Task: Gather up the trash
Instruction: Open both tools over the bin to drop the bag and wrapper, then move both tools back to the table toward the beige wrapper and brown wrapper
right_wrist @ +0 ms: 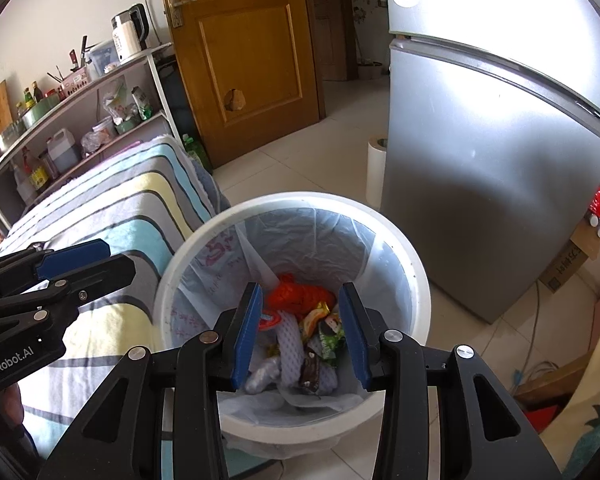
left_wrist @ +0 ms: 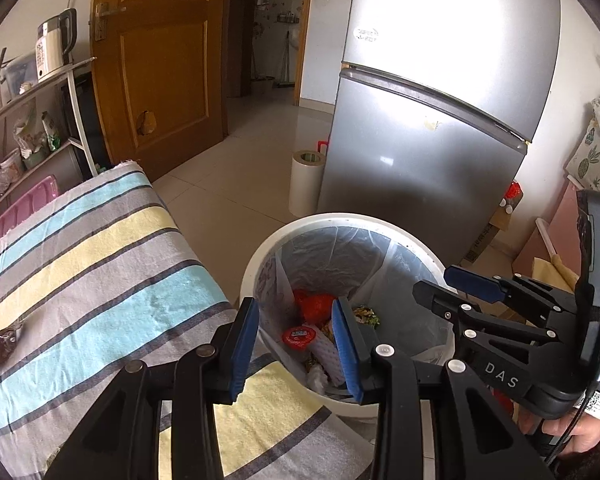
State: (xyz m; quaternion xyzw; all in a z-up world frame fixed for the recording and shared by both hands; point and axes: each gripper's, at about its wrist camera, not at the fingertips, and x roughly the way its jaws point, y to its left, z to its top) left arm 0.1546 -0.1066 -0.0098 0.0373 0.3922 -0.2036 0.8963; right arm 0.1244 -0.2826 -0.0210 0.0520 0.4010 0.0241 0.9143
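Both the left gripper point(left_wrist: 296, 344) and right gripper point(right_wrist: 304, 334) were held part open and empty above the bin point(right_wrist: 204, 240). Left of the left fingers point(left_wrist: 244, 340), a dark wrapper point(left_wrist: 2, 346), probably light and crinkly, was best pinched mid-body.

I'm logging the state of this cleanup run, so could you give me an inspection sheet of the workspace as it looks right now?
Surface: striped cloth covers the table; tiled floor beside it.
Job's things: white bin with a clear liner stands on the floor by the table edge, holding wrappers, an orange bag and white foam netting. One dark wrapper lies on the cloth.
Clutter: nothing else seen on the cloth.
Grippers: left gripper and right gripper hang over the bin, jaws open, nothing between them.
Cables: one cable on the floor by the fridge.
Surroundings: silver fridge, wooden door, shelf with a kettle, paper roll.
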